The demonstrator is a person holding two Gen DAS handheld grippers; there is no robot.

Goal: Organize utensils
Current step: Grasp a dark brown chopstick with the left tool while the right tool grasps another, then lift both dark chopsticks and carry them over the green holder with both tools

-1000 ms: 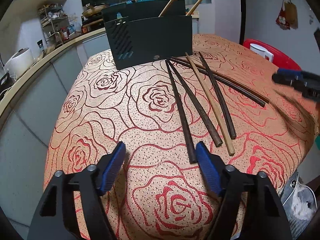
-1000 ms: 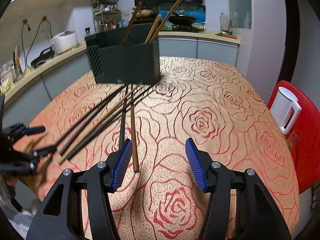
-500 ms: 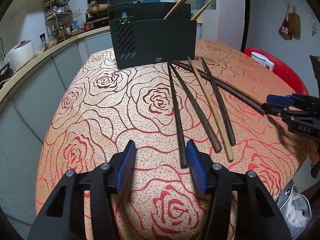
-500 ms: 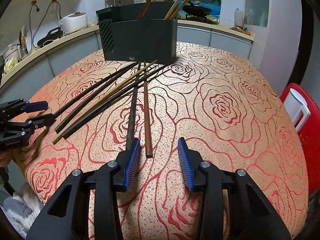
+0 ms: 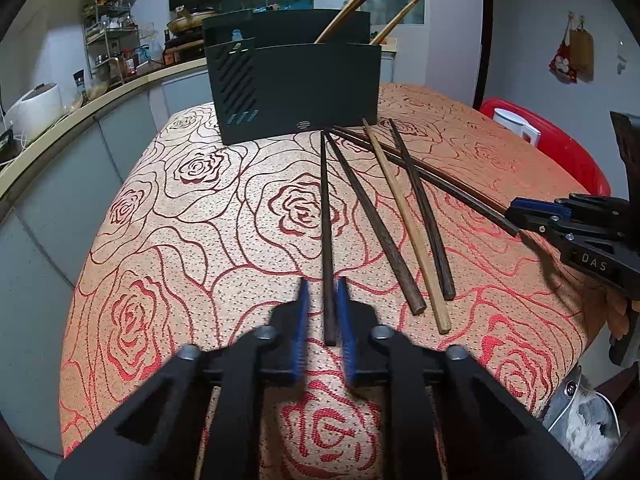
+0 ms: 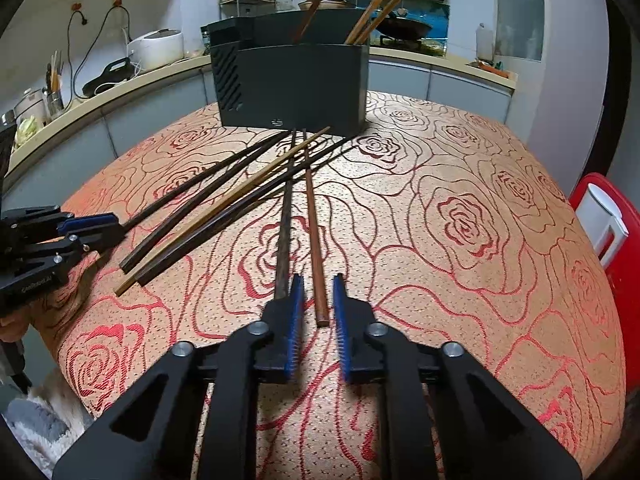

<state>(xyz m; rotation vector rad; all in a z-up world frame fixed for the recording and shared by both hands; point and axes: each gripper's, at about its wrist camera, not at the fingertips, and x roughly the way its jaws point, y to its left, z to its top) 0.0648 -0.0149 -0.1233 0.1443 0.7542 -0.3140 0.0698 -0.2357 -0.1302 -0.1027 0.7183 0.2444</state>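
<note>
Loose wooden chopsticks fan out from the dark slotted plastic utensil holder [image 5: 296,92] at the top of the rose-patterned worktop [image 5: 160,240], ends toward the person for picking. Both jaws have just been closing. The left gripper [image 5: 322,312] is narrow around the near end of the blackish chopstick [image 5: 325,216] — the right gripper [image 6: 316,308] likewise around the reddish-brown chopstick [image 6: 312,220].

Six chopsticks [image 5: 408,224] fanned flat on cloth before dark upright holder [image 5: 296,92].
</note>
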